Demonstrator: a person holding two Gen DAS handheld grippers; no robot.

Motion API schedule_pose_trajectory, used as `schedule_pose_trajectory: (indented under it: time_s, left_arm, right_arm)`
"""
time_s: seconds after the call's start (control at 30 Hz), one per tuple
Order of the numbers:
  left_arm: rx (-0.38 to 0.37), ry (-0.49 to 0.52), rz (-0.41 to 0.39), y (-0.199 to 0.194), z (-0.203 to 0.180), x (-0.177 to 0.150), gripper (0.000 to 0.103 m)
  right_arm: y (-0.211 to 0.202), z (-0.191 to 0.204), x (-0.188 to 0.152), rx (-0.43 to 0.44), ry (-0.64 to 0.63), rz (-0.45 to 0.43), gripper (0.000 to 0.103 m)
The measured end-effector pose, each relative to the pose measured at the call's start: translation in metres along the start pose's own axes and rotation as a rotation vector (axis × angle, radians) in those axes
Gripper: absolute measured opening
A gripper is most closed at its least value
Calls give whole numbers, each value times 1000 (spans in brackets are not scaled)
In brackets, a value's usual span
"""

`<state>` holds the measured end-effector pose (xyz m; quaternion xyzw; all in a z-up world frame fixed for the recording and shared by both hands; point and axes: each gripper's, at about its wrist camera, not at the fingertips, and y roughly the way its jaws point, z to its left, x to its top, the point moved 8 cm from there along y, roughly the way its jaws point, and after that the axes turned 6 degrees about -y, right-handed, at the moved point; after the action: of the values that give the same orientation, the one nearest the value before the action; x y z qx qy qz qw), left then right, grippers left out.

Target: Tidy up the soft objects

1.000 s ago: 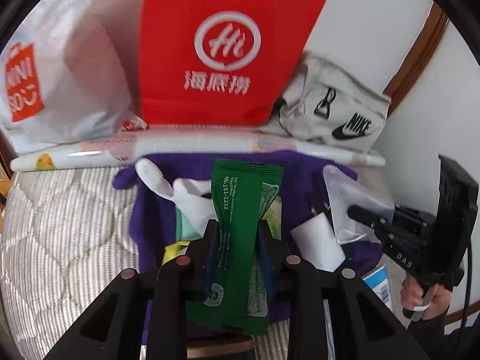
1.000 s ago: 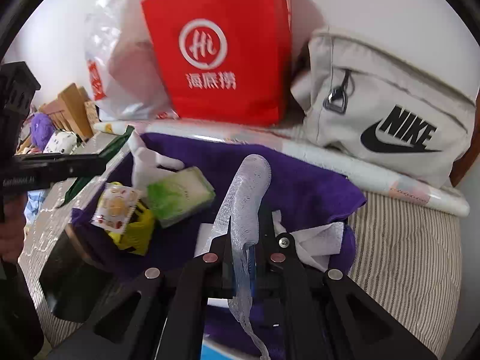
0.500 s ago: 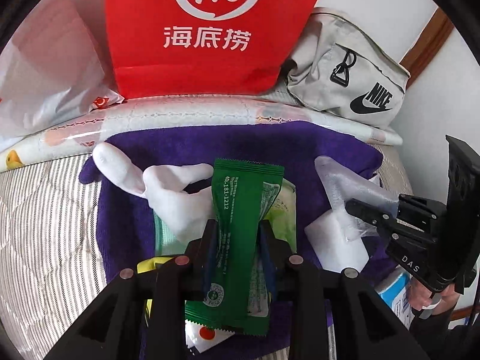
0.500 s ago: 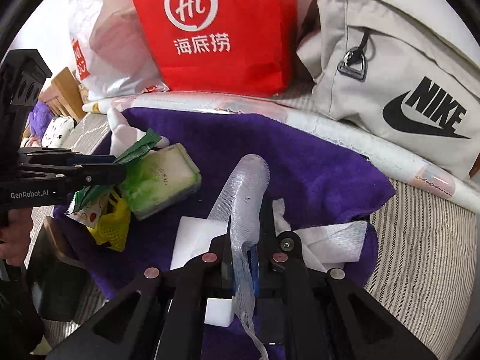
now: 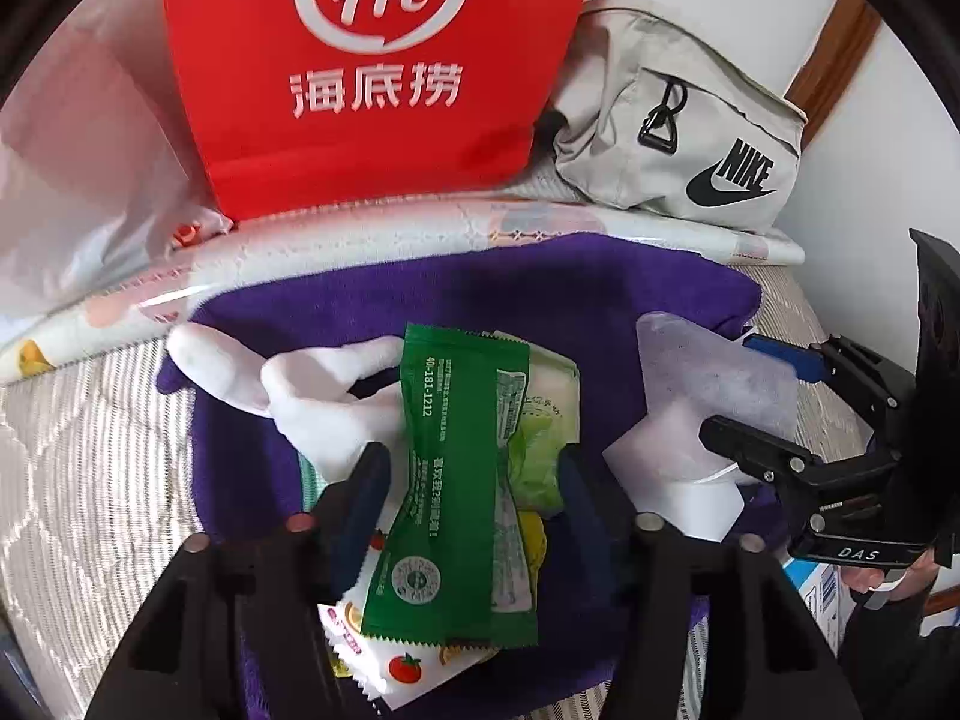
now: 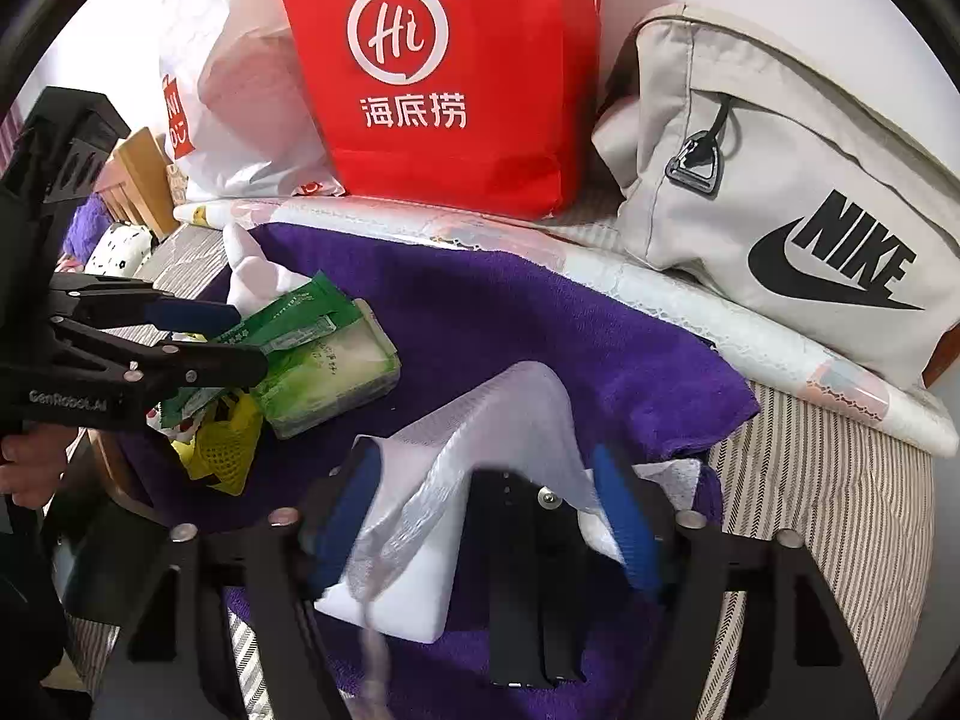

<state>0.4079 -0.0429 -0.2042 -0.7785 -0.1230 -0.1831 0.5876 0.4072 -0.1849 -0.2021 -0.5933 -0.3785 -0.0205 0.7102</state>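
Note:
A purple towel lies on the striped bed. My left gripper is open; the green packet lies loose between its jaws over a green tissue pack, a white glove and a tomato-print sachet. My right gripper is open; the white mesh pouch rests loose between its jaws on a white sponge block. A yellow mesh item lies left.
A red paper bag, a white plastic bag and a grey Nike bag stand behind the towel. A rolled printed sheet lies along the towel's far edge.
Both grippers have opened and let go: the left released the green packet, the right released the mesh pouch. Both moved forward and lower over the towel.

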Motion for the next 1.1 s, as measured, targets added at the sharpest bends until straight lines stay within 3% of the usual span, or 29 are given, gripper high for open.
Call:
schedule_pose_trajectory:
  time_s: [0.17, 0.33, 0.47, 0.6, 0.8, 0.93, 1.1]
  left_arm:
    - [41, -16, -14, -17, 9, -3, 62]
    - [74, -39, -34, -40, 18, -13, 65]
    - [91, -55, -56, -66, 24, -25, 66]
    - [105, -67, -100, -100, 26, -41, 69]
    - [134, -75, -163, -144, 17, -70, 78]
    - [128, -77, -183, -166, 3, -94, 78]
    - [137, -65, -233, -196, -20, -129, 86]
  right_arm:
    - [-11, -1, -2, -28, 16, 3, 76]
    - [-29, -1, -8, -55, 38, -7, 83]
    - [-46, -2, -12, -115, 57, 1, 83]
    - [-75, 7, -18, -116, 85, -26, 83]
    - [-127, 32, -35, -148, 117, -73, 90]
    - [-158, 52, -57, -146, 150, -92, 90]
    - [-196, 75, -85, -157, 172, -133, 91]
